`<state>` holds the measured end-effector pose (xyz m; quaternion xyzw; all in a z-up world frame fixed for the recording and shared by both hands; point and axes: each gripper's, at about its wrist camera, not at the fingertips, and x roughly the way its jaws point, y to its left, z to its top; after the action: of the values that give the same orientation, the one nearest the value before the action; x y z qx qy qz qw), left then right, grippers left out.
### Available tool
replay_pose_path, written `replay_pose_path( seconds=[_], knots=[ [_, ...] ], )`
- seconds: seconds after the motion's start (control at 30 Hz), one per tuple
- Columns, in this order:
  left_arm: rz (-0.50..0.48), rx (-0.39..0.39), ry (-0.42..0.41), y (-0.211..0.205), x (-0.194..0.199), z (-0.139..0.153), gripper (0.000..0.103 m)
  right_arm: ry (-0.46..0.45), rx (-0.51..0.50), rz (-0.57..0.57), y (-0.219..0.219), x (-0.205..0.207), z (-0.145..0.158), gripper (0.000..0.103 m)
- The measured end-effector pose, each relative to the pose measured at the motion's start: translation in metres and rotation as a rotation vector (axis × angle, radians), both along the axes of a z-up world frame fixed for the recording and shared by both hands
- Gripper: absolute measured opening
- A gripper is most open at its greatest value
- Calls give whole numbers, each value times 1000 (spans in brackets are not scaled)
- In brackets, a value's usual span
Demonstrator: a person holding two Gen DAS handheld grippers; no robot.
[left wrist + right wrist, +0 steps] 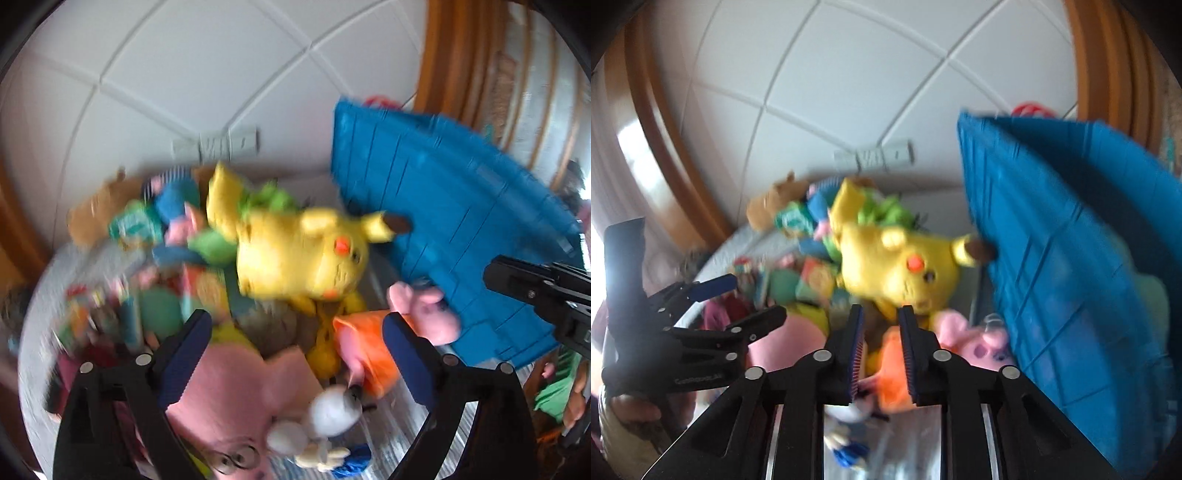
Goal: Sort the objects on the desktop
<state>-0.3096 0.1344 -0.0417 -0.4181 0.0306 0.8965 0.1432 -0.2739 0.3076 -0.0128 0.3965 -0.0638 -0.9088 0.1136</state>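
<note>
A heap of soft toys covers the table. A yellow Pikachu plush (303,254) lies on top, also in the right wrist view (901,269). A blue plastic basket (454,236) stands tilted at the right, also in the right wrist view (1067,266). My left gripper (295,343) is open wide above a pink plush (229,398) and an orange plush (369,350), holding nothing. My right gripper (881,332) has its jaws a narrow gap apart over the orange plush (894,376); no grip shows. Both views are blurred.
A white snowman toy (332,410) lies near the front. A pink pig plush (428,310) rests against the basket. Brown, green and blue toys (155,221) pile up at the left. A white tiled wall (221,74) and a wooden frame (454,55) stand behind.
</note>
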Motion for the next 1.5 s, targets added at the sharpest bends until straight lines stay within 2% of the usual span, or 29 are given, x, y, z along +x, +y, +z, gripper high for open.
replay_pose_path(
  seconds=[0.13,0.2,0.23,0.3,0.47,0.53,0.6,0.67,0.73,0.8,1.0,1.03,1.23,1.4,1.5],
  knots=[
    [79,-16,-80,0,6,-43,95,-71,14,71,8,-9,-40,25],
    [125,-28,-107,-7,13,-57,95,-95,9,97,10,-13,-54,31],
    [145,-42,-112,-12,16,-60,95,-100,4,106,8,-14,-58,35],
    [177,-69,-107,-21,22,-62,95,-112,-7,127,2,-17,-66,51],
    [265,-117,-108,-65,31,-64,95,-144,-26,186,-33,-24,-84,54],
    [297,-132,-115,-86,33,-68,98,-153,-29,202,-50,-26,-91,59],
    [324,-137,-129,-107,35,-74,98,-166,-34,212,-66,-28,-100,78],
    [342,-147,-153,-126,35,-84,98,-182,-40,210,-80,-31,-109,91],
    [350,-150,-173,-143,35,-95,98,-193,-44,201,-91,-34,-116,94],
    [350,-135,-189,-156,34,-103,98,-202,-51,182,-101,-38,-125,103],
    [317,-99,-202,-173,23,-116,98,-263,-44,130,-124,-48,-149,103],
    [309,-95,-202,-173,19,-117,101,-269,-42,121,-126,-49,-152,103],
    [233,-111,-215,-165,-6,-132,103,-317,-42,60,-124,-59,-172,103],
    [217,-36,-236,-170,-15,-144,103,-338,-68,44,-118,-69,-193,103],
    [227,-1,-235,-175,-18,-140,103,-336,-100,55,-114,-75,-197,103]
  ],
)
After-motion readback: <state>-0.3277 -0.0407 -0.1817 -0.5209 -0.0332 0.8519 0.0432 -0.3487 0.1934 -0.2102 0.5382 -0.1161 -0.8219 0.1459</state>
